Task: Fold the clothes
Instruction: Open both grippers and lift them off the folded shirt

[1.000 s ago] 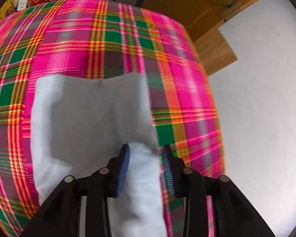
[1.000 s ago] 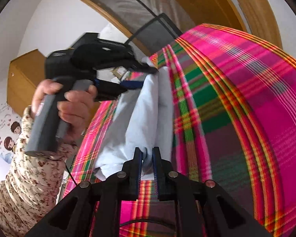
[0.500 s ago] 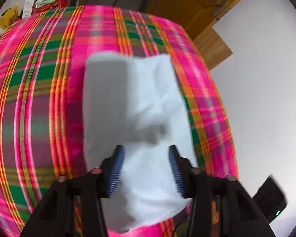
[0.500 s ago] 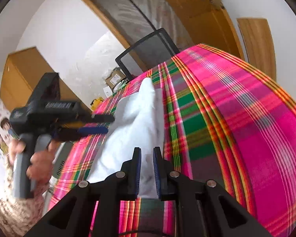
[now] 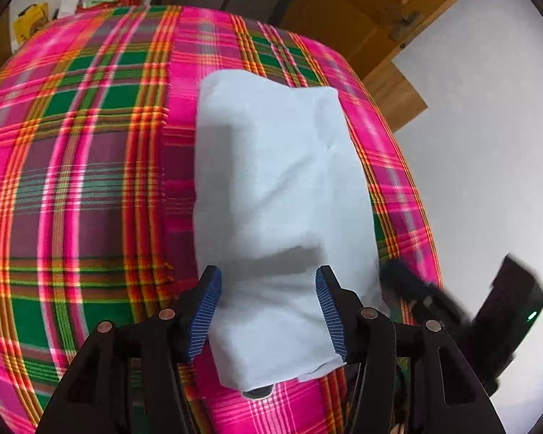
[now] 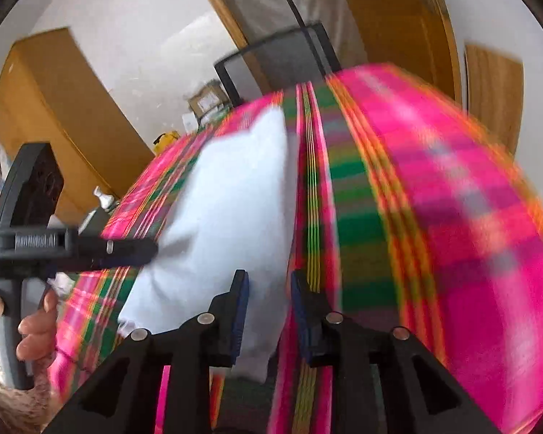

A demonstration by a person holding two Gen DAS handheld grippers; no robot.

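Both grippers stand parted over a folded pale-blue garment point(image 5: 271, 181) on plaid cloth point(image 5: 90, 181): left gripper point(image 5: 268, 303) clear of it, right gripper point(image 6: 268, 311) jaws opening around its near edge.

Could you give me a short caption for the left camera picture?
Open left gripper over a folded white cloth on a pink plaid cover.

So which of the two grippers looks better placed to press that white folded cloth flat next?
Probably the left gripper: it sits open, centred over the folded cloth. The right gripper is at its edge, jaws opening.
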